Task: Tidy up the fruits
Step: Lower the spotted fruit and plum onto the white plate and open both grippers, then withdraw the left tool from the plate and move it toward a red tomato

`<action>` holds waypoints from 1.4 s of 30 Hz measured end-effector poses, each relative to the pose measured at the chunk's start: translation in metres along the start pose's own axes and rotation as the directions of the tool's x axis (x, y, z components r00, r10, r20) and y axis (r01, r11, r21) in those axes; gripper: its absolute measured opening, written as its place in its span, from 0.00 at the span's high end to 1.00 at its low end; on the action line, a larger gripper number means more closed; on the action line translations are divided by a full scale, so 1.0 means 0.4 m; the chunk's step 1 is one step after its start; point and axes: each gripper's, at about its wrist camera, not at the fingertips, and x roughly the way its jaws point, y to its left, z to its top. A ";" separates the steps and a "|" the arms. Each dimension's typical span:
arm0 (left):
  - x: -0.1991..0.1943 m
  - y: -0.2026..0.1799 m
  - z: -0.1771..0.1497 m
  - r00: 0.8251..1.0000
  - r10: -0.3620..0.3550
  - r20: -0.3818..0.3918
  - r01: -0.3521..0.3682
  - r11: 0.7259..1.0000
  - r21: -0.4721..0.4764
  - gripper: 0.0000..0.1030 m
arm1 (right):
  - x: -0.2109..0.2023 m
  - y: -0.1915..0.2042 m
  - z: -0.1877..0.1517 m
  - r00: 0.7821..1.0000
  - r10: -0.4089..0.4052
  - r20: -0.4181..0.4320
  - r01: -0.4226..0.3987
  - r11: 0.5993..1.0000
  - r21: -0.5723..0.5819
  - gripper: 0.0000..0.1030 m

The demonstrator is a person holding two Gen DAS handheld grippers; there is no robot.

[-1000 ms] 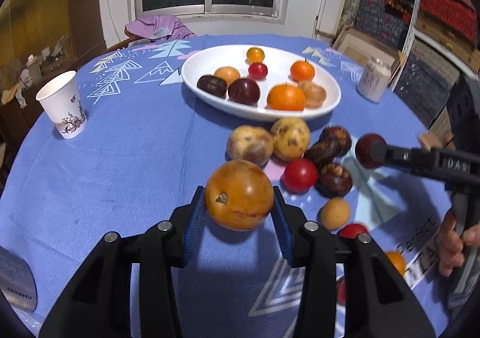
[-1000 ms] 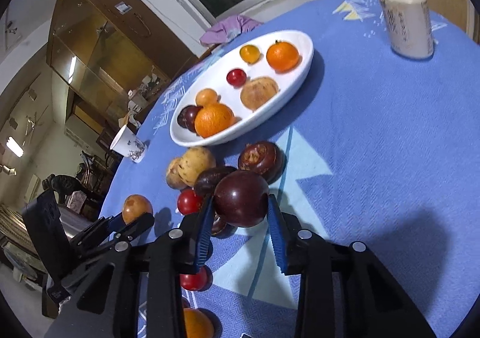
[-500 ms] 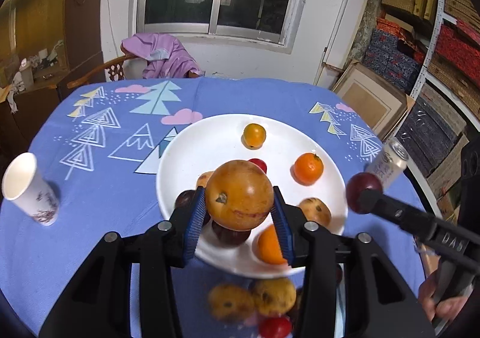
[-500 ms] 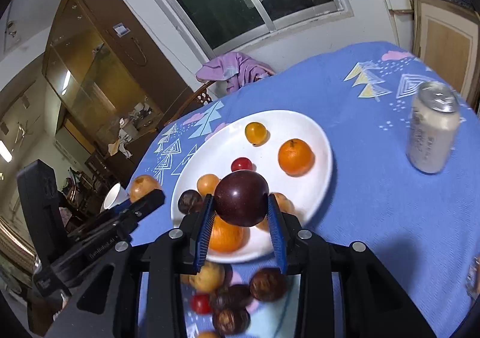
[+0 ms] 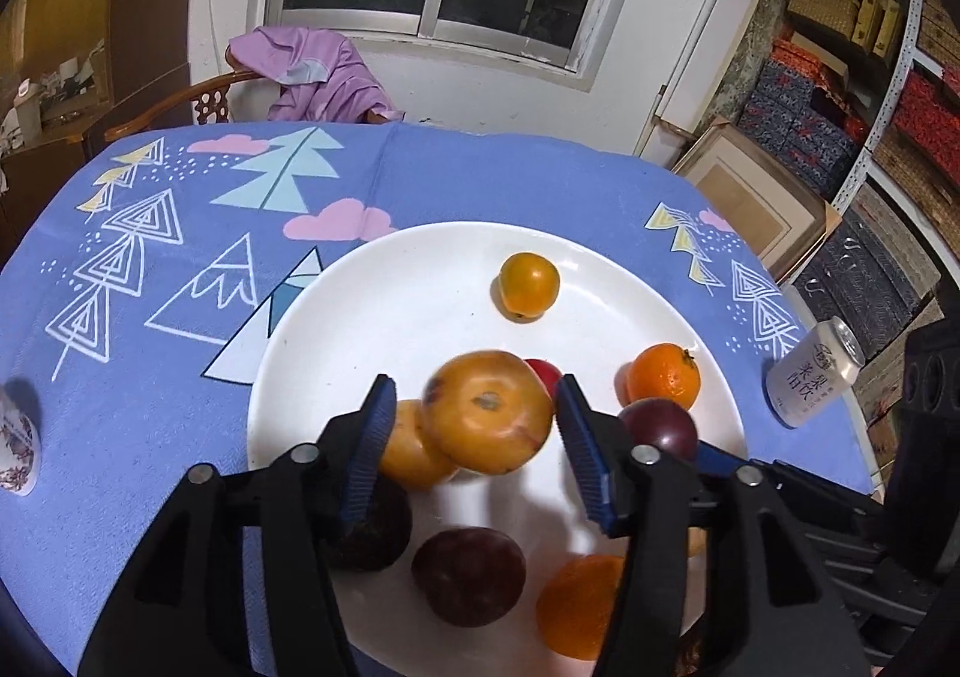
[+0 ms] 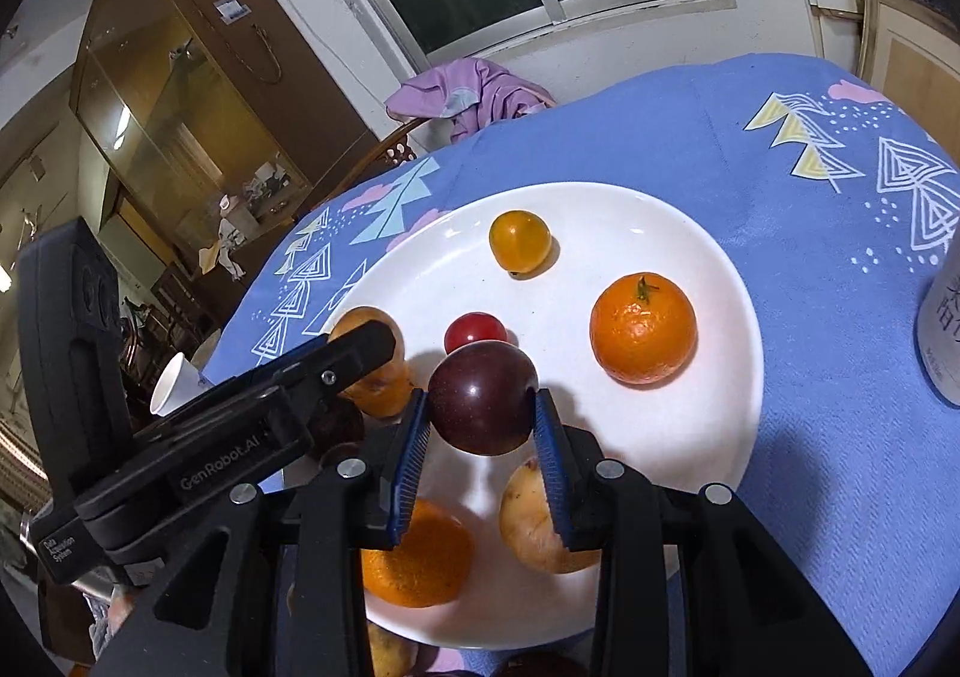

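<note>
Right wrist: two oranges (image 6: 643, 335) on plate (image 6: 720, 437).

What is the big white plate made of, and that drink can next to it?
The plate looks like glazed ceramic: smooth, glossy white, with soft reflections, though it might be hard plastic. The can looks like thin metal, probably aluminium: silvery rim on top, printed matte label around it.

Around the plain white plate (image 5: 336, 317), the tablecloth (image 5: 180, 407) is periwinkle blue printed with teal trees, pink clouds and white-outlined triangles, while on the plate sit orange, yellow-orange, red and dark maroon fruits.
</note>
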 end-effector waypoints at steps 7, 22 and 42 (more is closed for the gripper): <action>-0.044 -0.001 -0.004 0.999 0.012 0.042 -0.012 1.000 0.009 0.30 | -0.016 -0.006 0.011 1.000 0.012 0.021 -0.013 1.000 0.026 0.62; -0.341 -0.017 -0.169 0.988 0.039 0.150 -0.043 0.999 0.025 0.12 | -0.369 0.098 -0.134 0.966 0.096 0.239 -0.084 0.995 -0.060 0.36; -0.422 -0.143 -0.587 0.999 0.005 -0.051 0.012 0.944 0.330 0.07 | -0.407 -0.071 -0.286 0.973 0.050 0.224 -0.091 0.980 0.178 0.13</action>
